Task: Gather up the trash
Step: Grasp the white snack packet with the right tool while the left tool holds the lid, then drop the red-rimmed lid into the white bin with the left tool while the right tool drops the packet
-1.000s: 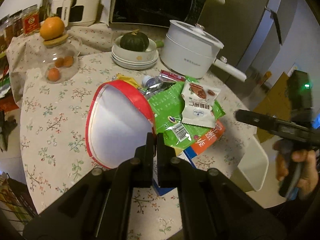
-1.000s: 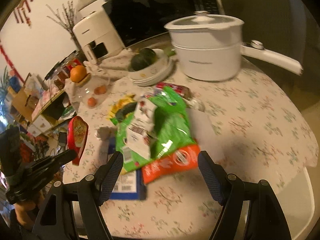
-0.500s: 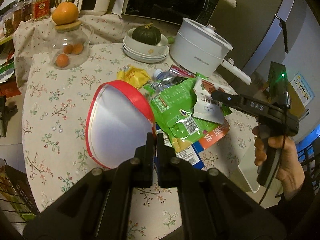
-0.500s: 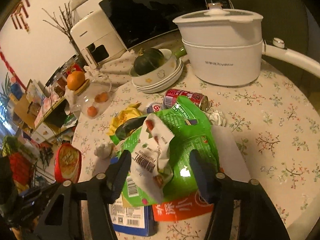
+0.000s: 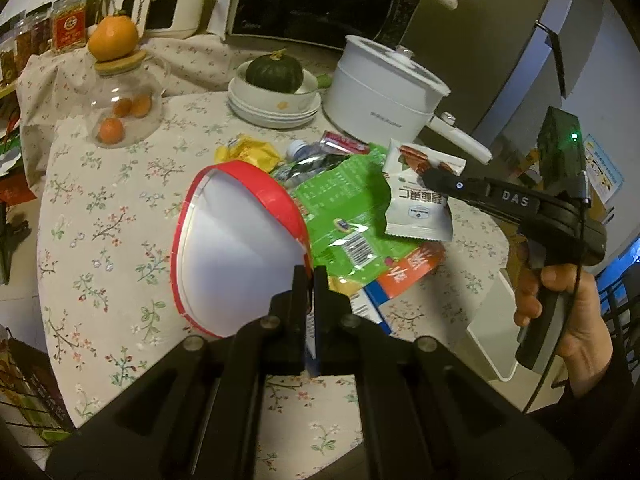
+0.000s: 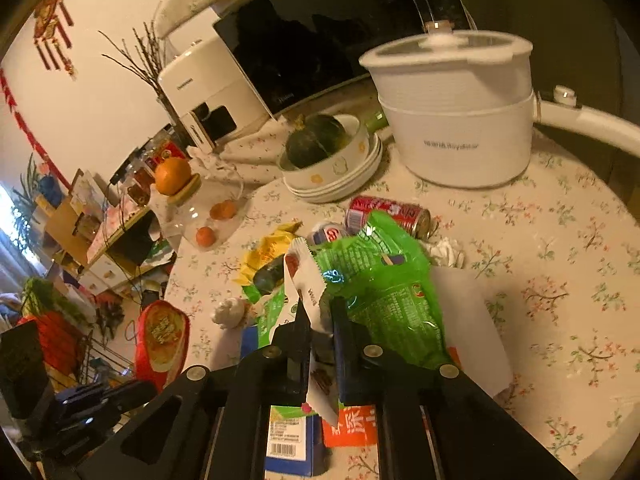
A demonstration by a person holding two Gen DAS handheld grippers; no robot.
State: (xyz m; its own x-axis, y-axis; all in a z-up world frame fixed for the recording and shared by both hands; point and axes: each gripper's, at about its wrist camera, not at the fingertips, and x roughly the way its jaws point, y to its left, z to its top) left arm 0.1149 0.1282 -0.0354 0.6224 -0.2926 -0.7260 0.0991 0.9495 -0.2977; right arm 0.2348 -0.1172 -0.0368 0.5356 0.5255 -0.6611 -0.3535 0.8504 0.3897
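Note:
My left gripper is shut on the rim of a red-rimmed paper bowl, which hangs tilted above the floral table. The same bowl shows its printed red outside in the right wrist view. My right gripper is closing its jaws on a white snack packet, and the pads pinch it. The packet hangs lifted at the right gripper's tip, over a green bag. Under the bag lie an orange packet and a blue box.
A red can, a yellow wrapper and crumpled tissues lie around the pile. Behind stand a white pot, stacked bowls holding a squash and a glass jar with oranges. A white bin sits below the table's right edge.
My right gripper moved in over the pile and its jaws closed from wide apart onto the white packet, which now stands up off the green bag. The left gripper kept hold of the bowl.

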